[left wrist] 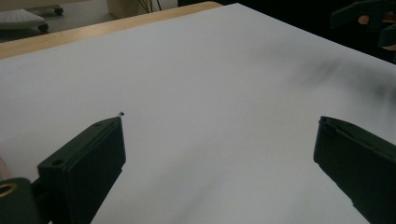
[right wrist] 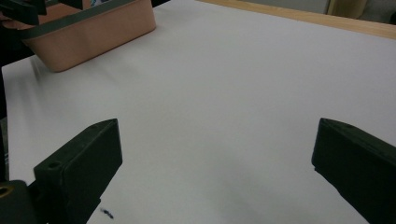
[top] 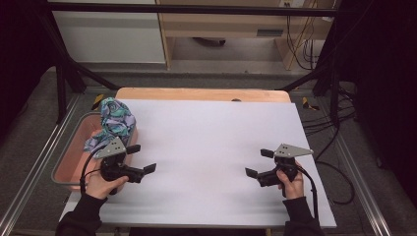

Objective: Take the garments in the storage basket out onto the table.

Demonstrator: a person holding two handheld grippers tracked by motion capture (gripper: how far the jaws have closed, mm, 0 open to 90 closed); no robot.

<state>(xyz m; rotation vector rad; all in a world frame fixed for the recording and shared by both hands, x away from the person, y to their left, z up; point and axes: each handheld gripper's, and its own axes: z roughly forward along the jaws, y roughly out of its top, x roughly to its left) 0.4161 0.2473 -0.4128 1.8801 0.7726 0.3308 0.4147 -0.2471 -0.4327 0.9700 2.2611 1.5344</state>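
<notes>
left tongs (top: 141,158) and right tongs (top: 255,163) both spread wide, nothing between the jaws of either; each is held low over the white sheet (top: 206,147), tips turned inward toward the other; bare sheet lies between each pair of jaws in both gripper views.

the cloth (top: 114,123), a crumpled patterned piece in teal, lilac and white, lies beyond and slightly outboard of the left tongs, near them; it sits well apart from the right tongs, the full width of the sheet between; the left hand (top: 101,184) is plainly the nearer; the right hand (top: 291,184) would have to cross the table. the bundle is bunched, with no clear long axis; if anything it runs from the bin's far inner corner back toward the left tongs.

container: one pink bin (top: 74,157) at the table's left edge, just beside the left tongs on their outer side; the cloth rests in it, heaped above the rim at the far end; the near part of the bin appears empty. in the right gripper view the bin (right wrist: 93,32) stands far ahead and to the left.

judgement: the coming move is likely a short reach by the left tongs forward and outward, over the rim, onto the cloth.
</notes>
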